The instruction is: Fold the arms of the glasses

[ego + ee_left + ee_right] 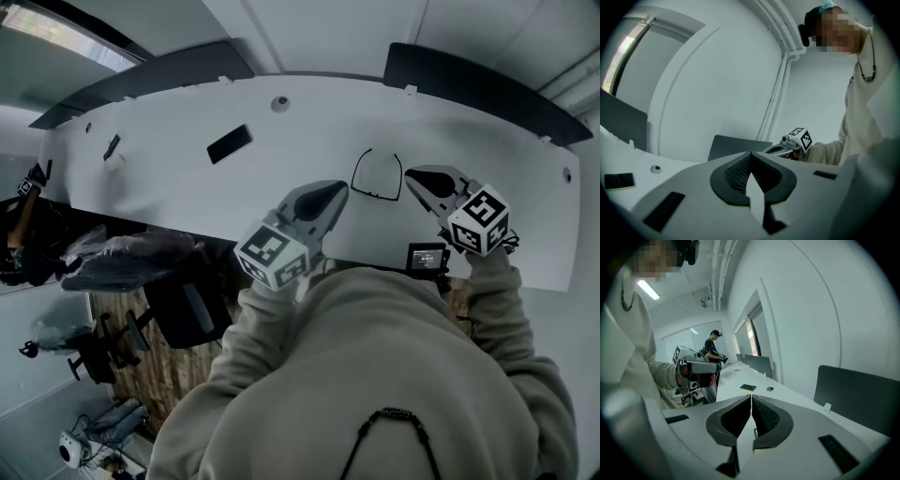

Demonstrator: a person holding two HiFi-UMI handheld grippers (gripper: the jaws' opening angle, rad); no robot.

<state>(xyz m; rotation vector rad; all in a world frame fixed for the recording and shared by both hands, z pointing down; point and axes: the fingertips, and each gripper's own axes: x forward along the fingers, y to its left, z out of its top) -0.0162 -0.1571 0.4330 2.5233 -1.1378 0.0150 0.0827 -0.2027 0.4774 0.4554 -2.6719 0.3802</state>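
Glasses (377, 175), arms unfolded, lie close to the near edge of the white tabletop (169, 192), right of its middle and well apart from the dark phone (229, 143) to the left. The left tool (336, 193) and right tool (414, 176) flank them, both clenched and empty. Suggested technique: steady the front frame with one tool, then push each arm inward near its hinge, gently, one at a time.

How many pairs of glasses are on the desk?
1. The glasses lie on the white desk, right of the black phone, near its front edge. The person's body may hide more.
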